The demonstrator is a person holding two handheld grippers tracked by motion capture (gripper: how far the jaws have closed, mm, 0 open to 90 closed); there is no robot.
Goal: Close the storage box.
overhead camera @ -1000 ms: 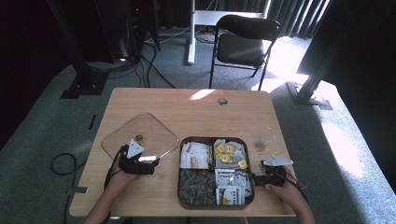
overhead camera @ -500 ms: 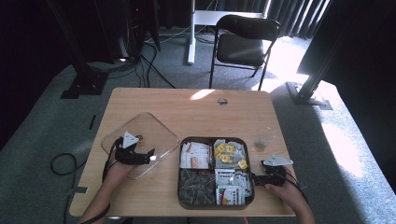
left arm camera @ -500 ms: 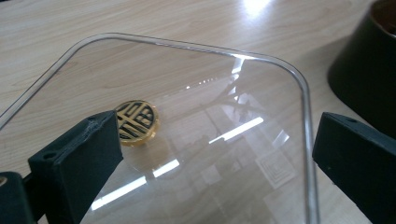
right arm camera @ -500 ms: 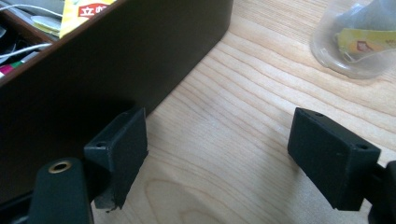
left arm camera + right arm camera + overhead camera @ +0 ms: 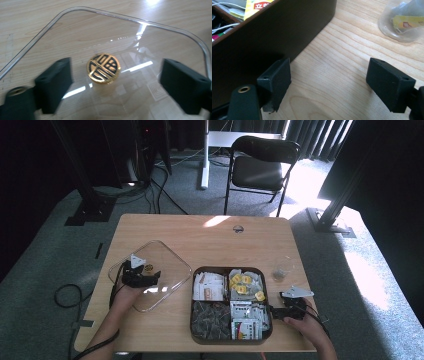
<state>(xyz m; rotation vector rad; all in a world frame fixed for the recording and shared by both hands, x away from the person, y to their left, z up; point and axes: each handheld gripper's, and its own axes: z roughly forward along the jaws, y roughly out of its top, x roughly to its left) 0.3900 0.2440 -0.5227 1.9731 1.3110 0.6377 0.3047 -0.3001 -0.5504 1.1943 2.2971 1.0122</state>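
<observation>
Left gripper view shows my left gripper [image 5: 113, 82] with fingers spread wide and empty, straddling the gold knob [image 5: 103, 68] at the middle of the clear lid [image 5: 172, 26], which lies flat on the bench [image 5: 210, 232] left of the dark tray [image 5: 195, 327]. I judge the step to be grasping that knob: I'd keep it centred, lower until the fingers flank its sides, then close squarely so the smooth lid doesn't skid. My right gripper [image 5: 328, 85] rests open and empty just right of the tray. Count: one lid, one knob, one tray with four compartments, one small clear cup [image 5: 281, 272] far right.
</observation>
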